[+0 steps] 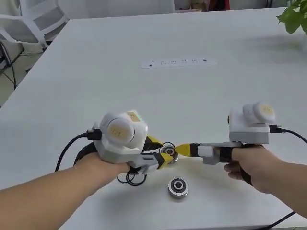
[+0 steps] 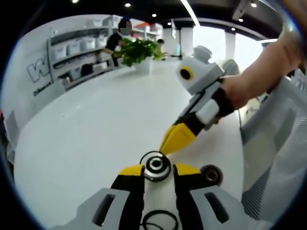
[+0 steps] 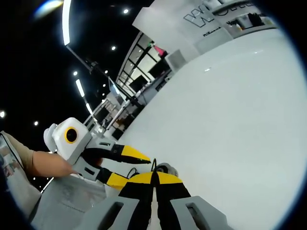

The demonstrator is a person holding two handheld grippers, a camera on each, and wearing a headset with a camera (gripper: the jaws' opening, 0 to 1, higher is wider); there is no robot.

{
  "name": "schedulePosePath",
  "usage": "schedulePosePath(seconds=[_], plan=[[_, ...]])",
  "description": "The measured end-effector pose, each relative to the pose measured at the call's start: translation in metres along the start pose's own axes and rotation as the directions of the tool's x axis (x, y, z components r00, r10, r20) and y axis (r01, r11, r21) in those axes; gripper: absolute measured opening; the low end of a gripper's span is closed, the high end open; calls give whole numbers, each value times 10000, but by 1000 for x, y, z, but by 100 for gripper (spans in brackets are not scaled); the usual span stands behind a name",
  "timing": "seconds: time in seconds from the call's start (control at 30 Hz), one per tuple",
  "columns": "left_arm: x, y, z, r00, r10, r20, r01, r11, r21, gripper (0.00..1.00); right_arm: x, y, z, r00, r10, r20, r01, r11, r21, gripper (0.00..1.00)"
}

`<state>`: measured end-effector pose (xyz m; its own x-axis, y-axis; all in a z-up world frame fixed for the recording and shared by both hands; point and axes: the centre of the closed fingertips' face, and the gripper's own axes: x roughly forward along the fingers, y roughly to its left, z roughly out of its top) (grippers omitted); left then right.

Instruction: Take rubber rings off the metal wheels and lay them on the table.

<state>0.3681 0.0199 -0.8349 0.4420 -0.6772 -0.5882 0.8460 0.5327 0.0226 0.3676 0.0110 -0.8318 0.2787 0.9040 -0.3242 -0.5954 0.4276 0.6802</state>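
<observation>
White table point(image 1: 144, 96) is carrying everything. Left gripper point(image 2: 158, 170) is clamping the metal wheel point(image 1: 168, 152) low over it, with its jaws apart by just the wheel's width. Right gripper point(image 3: 153, 179) is meeting it from the opposite side, jaws together and seemingly pinching the rubber ring point(image 2: 143, 162) at the rim. Wheel is looking heavy, rigid and slick, so gripping across its faces suits. Ring is looking thin, stretchy and light, so nipping its outer edge and peeling should work. Spare wheel point(image 1: 178, 187) and loose rings point(image 1: 134, 178) are lying nearby.
</observation>
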Motion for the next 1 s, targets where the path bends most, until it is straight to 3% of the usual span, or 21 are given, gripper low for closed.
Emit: schedulePosePath(seconds=[0.3,1.0], plan=[[-14,1,8,9994,30,350,-31,10000,43,32,0,9,6,9999,157,71,-156,9998,-98,0],[-45,-3,11,9977,-85,674,97,9998,-179,47,0,30,15,9992,357,155,-352,9988,-327,0]])
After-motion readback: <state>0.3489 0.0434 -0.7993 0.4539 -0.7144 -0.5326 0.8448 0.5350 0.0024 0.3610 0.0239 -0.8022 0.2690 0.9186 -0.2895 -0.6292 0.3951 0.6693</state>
